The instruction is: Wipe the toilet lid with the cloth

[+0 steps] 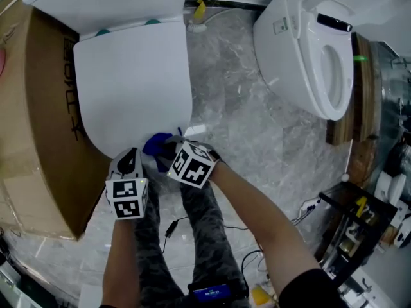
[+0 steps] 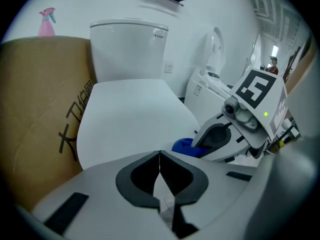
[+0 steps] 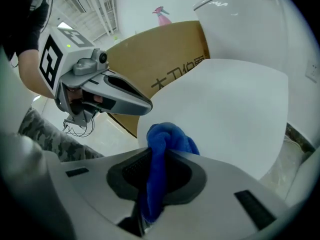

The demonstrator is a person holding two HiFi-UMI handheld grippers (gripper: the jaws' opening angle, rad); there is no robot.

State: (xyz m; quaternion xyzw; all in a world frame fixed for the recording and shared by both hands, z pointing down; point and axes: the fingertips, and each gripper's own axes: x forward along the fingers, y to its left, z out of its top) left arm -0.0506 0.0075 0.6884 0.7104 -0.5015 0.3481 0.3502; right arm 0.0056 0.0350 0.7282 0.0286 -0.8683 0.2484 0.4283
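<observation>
Two claws tilt down at the front of the toilet lid.
The right claw pinches one blue cloth; the left claw is pressed together.

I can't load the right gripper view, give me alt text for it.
The right gripper is shut on a bunched blue cloth at the front edge of the closed white toilet lid. The left gripper, shut and empty, hovers at picture left, with a cardboard box behind it.
</observation>
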